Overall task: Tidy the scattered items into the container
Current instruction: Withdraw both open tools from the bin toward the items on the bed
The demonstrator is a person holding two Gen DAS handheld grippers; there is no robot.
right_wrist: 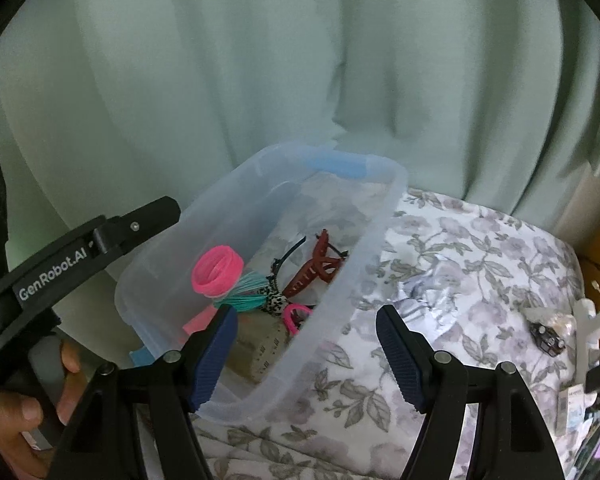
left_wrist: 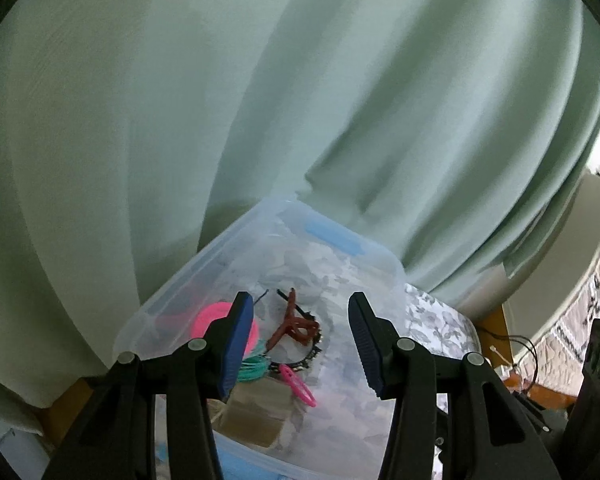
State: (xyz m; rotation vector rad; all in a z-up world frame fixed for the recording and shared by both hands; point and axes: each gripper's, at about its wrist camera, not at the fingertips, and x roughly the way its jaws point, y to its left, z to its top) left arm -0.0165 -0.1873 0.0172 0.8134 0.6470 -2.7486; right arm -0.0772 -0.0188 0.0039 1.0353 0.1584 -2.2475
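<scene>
The bin (right_wrist: pixel 380 216) sits on the floral cloth (right_wrist: pixel 480 248): light, stiff, slick plastic, best taken by its rim. Inside it, the red claw clip (right_wrist: pixel 314 270) looks rigid and brittle; the pink bands (right_wrist: pixel 216 268) are soft. Both grippers, left (left_wrist: pixel 300 340) and right (right_wrist: pixel 308 356), gape, holding nothing.

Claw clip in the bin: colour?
Dark red claw clip, clearest in the right wrist view.

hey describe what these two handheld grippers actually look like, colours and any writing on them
Both the left gripper and the right gripper are matte black plastic frames with round silver pivot pins. Their jaws carry dark blue ribbed pads. In the right wrist view, the left one's black side bar reads "GenRobot.AI" in white, and a bare hand grips its grey handle.
</scene>
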